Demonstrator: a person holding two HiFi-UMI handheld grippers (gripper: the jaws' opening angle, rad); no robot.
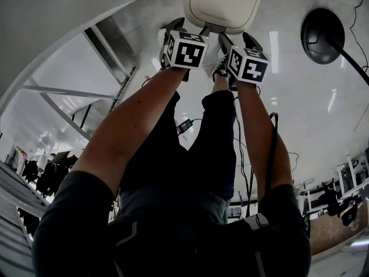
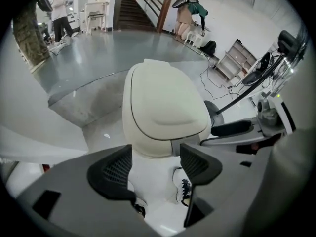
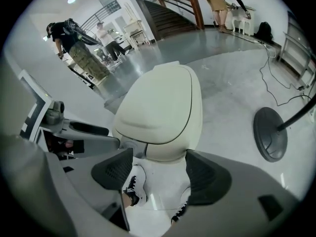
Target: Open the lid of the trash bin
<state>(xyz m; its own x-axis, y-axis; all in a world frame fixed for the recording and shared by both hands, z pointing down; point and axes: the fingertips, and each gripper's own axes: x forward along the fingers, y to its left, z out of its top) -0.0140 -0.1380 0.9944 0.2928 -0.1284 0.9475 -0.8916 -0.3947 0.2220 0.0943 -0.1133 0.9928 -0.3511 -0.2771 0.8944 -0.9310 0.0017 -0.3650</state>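
Standing on the pale floor just ahead of your white shoes, the trash bin has its cream lid shut. Your left gripper and right gripper hover side by side at its near edge, both with jaws spread wide, pinching nothing. A dark round stand base lies to the bin's right.
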